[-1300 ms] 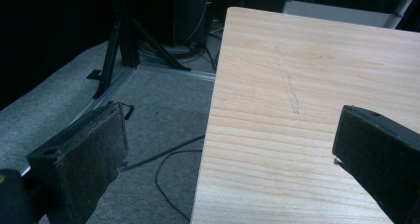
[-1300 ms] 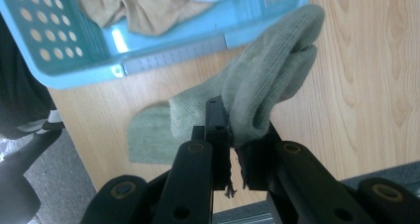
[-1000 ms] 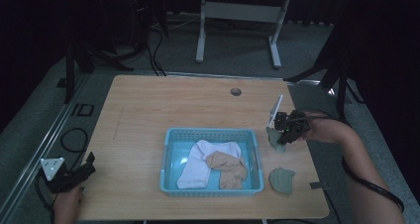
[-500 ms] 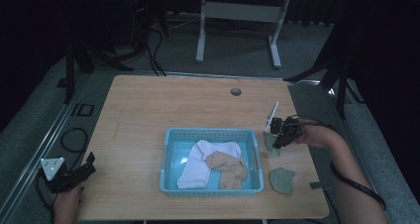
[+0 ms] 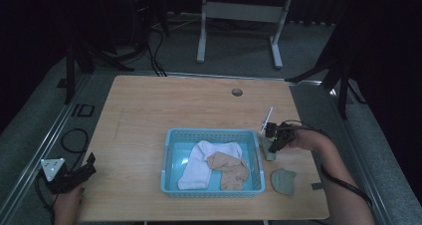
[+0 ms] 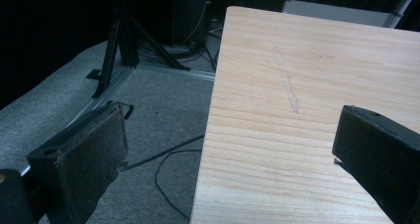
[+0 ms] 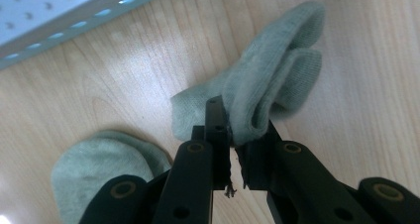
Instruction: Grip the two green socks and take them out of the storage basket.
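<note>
Right gripper (image 7: 233, 149) pinches only the grey-green sock's (image 7: 267, 92) cuff, just right of the blue basket (image 5: 214, 134); it may slip free. Left gripper (image 6: 223, 149) spread, idle.

hand-held gripper (image 6: 228, 149) jaws wide apart over table (image 6: 317, 85) edge, perhaps a cable (image 6: 168, 157) below.

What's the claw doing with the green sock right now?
Right claw shut on green sock. Left claw open, idle at table edge. Blue basket alongside; nothing blocking.
</note>
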